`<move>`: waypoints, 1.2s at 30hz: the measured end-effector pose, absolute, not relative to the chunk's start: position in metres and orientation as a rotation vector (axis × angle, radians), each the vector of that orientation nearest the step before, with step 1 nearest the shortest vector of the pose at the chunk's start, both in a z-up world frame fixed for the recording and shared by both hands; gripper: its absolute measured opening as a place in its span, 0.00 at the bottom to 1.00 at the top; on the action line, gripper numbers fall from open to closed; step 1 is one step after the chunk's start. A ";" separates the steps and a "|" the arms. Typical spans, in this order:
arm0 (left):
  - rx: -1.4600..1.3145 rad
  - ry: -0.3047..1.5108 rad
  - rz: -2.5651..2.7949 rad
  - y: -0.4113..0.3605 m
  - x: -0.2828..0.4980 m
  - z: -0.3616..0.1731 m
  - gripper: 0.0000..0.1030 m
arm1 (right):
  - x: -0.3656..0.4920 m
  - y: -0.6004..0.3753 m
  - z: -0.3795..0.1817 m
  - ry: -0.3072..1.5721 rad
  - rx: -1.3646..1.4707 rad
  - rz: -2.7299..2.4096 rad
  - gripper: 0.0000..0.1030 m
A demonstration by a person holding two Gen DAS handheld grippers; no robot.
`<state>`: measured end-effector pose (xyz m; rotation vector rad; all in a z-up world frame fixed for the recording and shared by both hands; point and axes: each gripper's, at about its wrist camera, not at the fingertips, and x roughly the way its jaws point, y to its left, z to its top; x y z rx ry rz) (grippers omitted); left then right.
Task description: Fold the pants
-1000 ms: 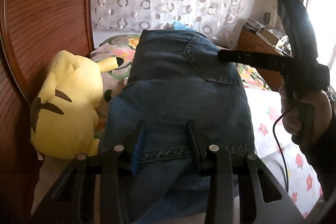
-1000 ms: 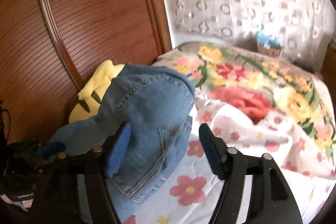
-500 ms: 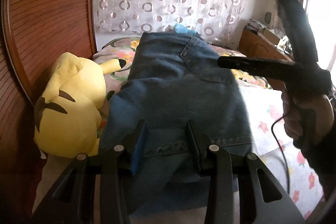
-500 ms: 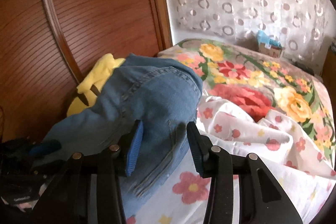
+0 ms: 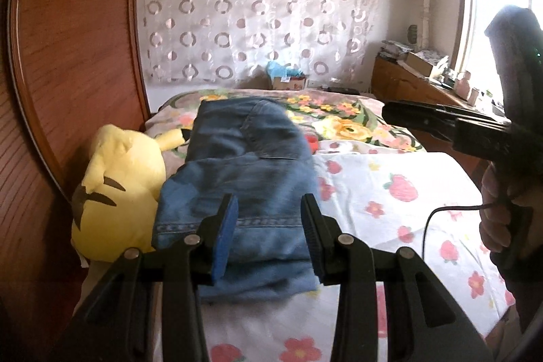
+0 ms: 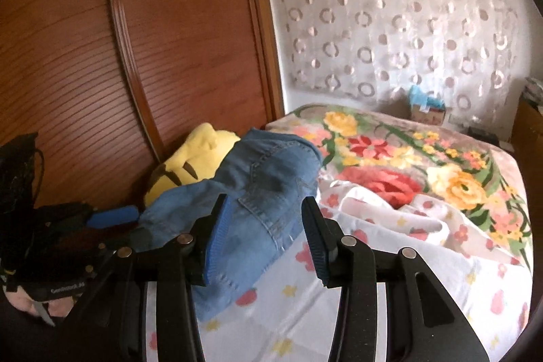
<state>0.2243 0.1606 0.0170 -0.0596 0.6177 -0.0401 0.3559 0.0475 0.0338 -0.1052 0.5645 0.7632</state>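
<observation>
We hold both the left gripper (image 5: 268, 219) and right gripper (image 6: 263, 223) spread and empty above the folded jeans (image 5: 237, 178), which lie on the bed (image 5: 390, 192) beside the yellow plush (image 5: 118, 189), apparently released so the fold settles.

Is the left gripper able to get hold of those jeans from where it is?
Probably yes: the left gripper is open, the folded jeans lie right ahead, and nothing stands between them.

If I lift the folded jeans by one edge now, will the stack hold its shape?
Probably not. The jeans lie in loose, sagging layers on the bed sheet, so they would likely droop and unfold. Thick denim looks fairly heavy. One side rests against the yellow plush toy, which may shift too.
</observation>
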 end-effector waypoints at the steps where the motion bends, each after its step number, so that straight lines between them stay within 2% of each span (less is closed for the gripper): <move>1: -0.054 0.612 -0.043 0.156 0.220 0.020 0.36 | 0.349 0.042 0.037 0.559 -0.103 0.755 0.42; 10: -0.010 0.564 -0.073 0.120 0.183 0.044 0.36 | 0.294 0.000 0.049 0.517 -0.103 0.681 0.42; 11: -0.008 0.562 -0.075 0.117 0.178 0.046 0.36 | 0.287 -0.004 0.050 0.512 -0.099 0.674 0.44; 12: -0.006 0.560 -0.078 0.114 0.175 0.047 0.36 | 0.282 -0.007 0.050 0.508 -0.097 0.670 0.51; 13: -0.003 0.557 -0.078 0.110 0.172 0.048 0.36 | 0.276 -0.012 0.050 0.503 -0.095 0.663 0.54; 18: 0.013 0.536 -0.087 0.093 0.151 0.054 0.37 | 0.242 -0.031 0.052 0.465 -0.087 0.628 0.63; 26: 0.021 0.503 -0.097 0.068 0.123 0.057 0.37 | 0.199 -0.065 0.048 0.454 -0.057 0.577 0.70; 30: 0.014 0.491 -0.119 0.055 0.108 0.058 0.37 | 0.176 -0.085 0.050 0.433 -0.041 0.501 0.78; 36: 0.003 0.485 -0.118 0.045 0.085 0.059 0.37 | 0.140 -0.117 0.052 0.402 -0.015 0.389 0.80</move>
